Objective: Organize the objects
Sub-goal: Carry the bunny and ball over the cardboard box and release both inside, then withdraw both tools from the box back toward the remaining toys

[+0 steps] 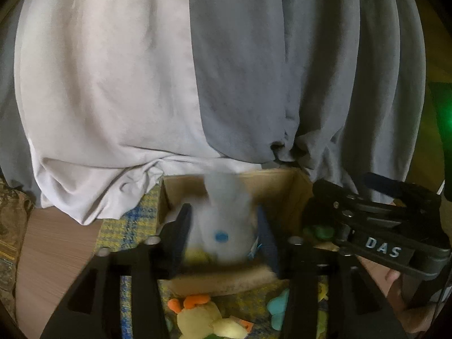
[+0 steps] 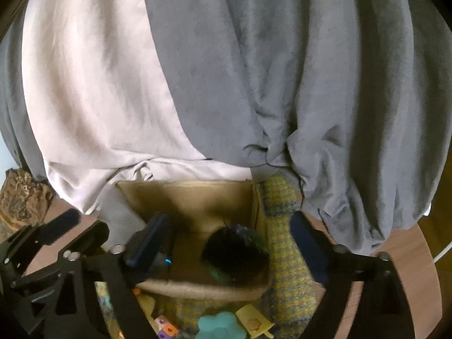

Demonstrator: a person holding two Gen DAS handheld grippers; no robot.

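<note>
a cardboard box (image 2: 195, 206) sits open on a yellow-and-blue woven cloth (image 2: 285, 226) spread over a wood-grain worktop (image 1: 53, 251), pushed up against hanging curtains, one panel pale and smooth (image 1: 107, 90), the other grey with a soft nap (image 2: 282, 70). inside the box, toward its right wall, lies a dark, fuzzy round plush toy (image 2: 236, 254) with a glint of green at its edge. a white fluffy plush toy (image 1: 223, 220) with a blue dot eye is in the box's mouth, blurred; whether it rests on the bottom cannot be told.

the left hand-held gripper (image 1: 223, 240) has its dark blue pads either side of the white plush, jaws parted and seemingly off the fur, though the blur leaves that unsure. the right hand-held gripper (image 2: 231, 243) stands spread wide over the box, the dark plush lying loose between its fingers, touched by neither.

in front of the box, on the cloth, lie a yellow plush duck (image 1: 197, 319) with orange trim, a teal flower-shaped piece (image 2: 220, 325), a flat yellow card-like piece (image 2: 254, 322) and small coloured blocks (image 2: 166, 327).
</note>
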